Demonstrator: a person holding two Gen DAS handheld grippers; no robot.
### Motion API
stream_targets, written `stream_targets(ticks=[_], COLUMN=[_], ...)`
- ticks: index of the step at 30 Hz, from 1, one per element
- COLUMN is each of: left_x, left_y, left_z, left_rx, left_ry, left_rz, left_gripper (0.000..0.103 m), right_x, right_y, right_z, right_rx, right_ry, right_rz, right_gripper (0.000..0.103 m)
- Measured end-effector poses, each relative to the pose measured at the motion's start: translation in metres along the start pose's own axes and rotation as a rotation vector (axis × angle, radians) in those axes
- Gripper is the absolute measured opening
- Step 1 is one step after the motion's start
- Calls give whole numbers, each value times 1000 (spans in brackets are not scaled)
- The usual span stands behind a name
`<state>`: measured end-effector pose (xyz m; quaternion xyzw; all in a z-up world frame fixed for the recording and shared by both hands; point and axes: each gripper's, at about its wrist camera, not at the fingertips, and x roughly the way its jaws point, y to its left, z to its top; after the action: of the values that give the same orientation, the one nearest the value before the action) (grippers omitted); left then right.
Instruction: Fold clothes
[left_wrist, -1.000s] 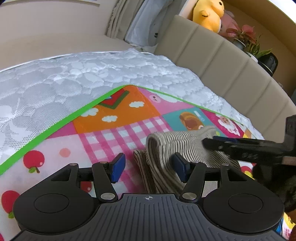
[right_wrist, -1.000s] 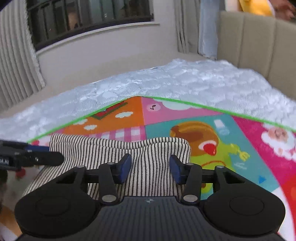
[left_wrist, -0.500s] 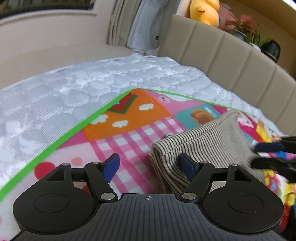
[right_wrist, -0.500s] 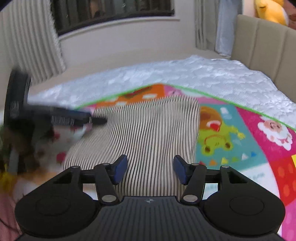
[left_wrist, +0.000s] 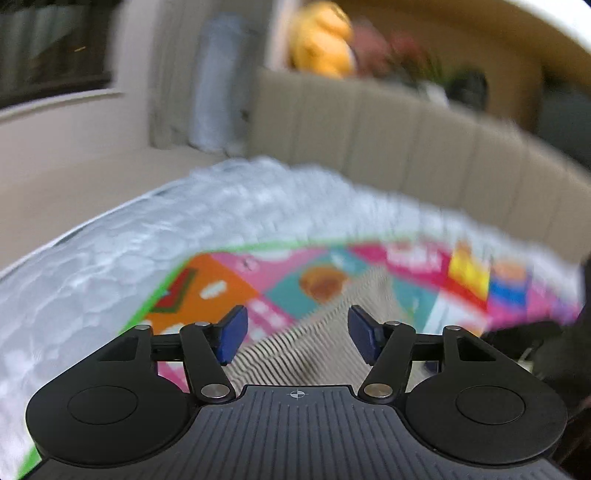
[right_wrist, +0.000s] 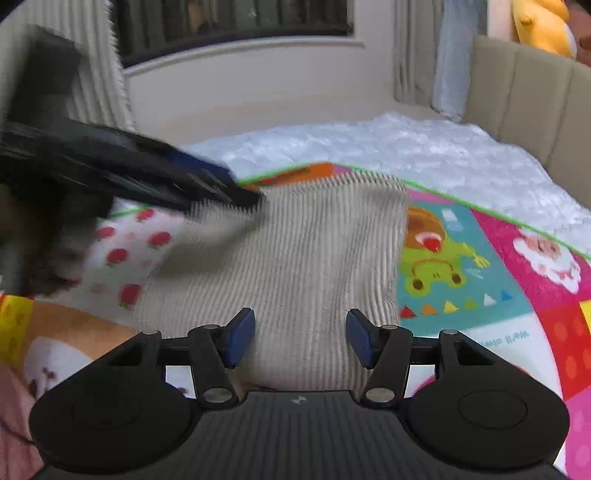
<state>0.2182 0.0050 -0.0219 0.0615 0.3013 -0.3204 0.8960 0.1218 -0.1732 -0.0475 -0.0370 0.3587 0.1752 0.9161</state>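
A beige garment with thin dark stripes (right_wrist: 295, 258) lies folded flat on a colourful cartoon play mat (right_wrist: 480, 258) on the bed. My right gripper (right_wrist: 300, 341) is open and empty, raised over the garment's near edge. My left gripper (left_wrist: 294, 336) is open and empty, lifted above the garment (left_wrist: 295, 354); this view is blurred. From the right wrist view the left gripper (right_wrist: 236, 192) reaches in from the left, its tips over the garment's far left corner.
The mat (left_wrist: 221, 291) covers part of a white quilted mattress (right_wrist: 406, 147). A beige padded headboard (left_wrist: 406, 147) runs along the right, with a yellow plush toy (left_wrist: 321, 40) and plants above it. A window and curtains (right_wrist: 236, 22) stand behind the bed.
Both grippers have pulled up and back from the garment, which now lies flatter on the mat. The left gripper swings fast, blurring its view.
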Motion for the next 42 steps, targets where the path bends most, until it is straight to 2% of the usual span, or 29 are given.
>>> stream_targets(ticks=[2, 5, 7, 10, 13, 15, 18, 21, 23, 25, 26, 28, 30, 31, 35, 38, 42], left_x=[25, 56, 67, 67, 58, 48, 42, 48, 55, 60, 61, 61, 57, 55, 49, 43, 29], left_y=[-4, 5, 11, 17, 20, 22, 30, 36, 41, 48, 52, 56, 51, 47, 27, 0, -36], left_z=[0, -5, -10, -14, -14, -13, -16, -25, -33, -41, -44, -49, -48, -47, -47, -50, -52], left_rx=[42, 39, 9, -38, -53, -53, -66, -108, -171, -265, -303, -363, -345, -334, -303, -269, -183], left_ry=[78, 150, 162, 160, 142, 136, 161, 188, 200, 212, 217, 223, 224, 226, 244, 279, 332], left_rz=[43, 93, 99, 104, 90, 39, -67, -108, -123, -136, -140, -146, -130, -127, -143, -189, -286], left_gripper=[60, 64, 74, 84, 84, 84, 95, 96, 97, 101, 102, 101, 99, 94, 88, 88, 87], right_x=[-5, 7, 19, 19, 4, -4, -4, 4, 14, 23, 27, 29, 30, 31, 32, 33, 26], right_y=[8, 16, 17, 10, -10, -25, -44, -57, -61, -67, -71, -85, -99, -105, -107, -110, -118], right_z=[-2, -9, -14, -13, -11, -13, -22, -32, -33, -33, -32, -28, -24, -22, -4, 9, 24], right_rx=[-29, -38, -68, -30, 101, 229, 447, 635, 671, 691, 702, 731, 760, 770, 649, 538, 429], right_ry=[-6, 55, 79, 108, 129, 157, 198, 221, 222, 226, 227, 220, 212, 208, 178, 144, 98], right_rz=[35, 41, 17, 21, 97, 160, 256, 329, 319, 302, 292, 263, 233, 217, 129, 59, 1], right_gripper=[56, 62, 62, 68, 68, 70, 74, 75, 74, 61, 50, 47, 46, 46, 46, 48, 49])
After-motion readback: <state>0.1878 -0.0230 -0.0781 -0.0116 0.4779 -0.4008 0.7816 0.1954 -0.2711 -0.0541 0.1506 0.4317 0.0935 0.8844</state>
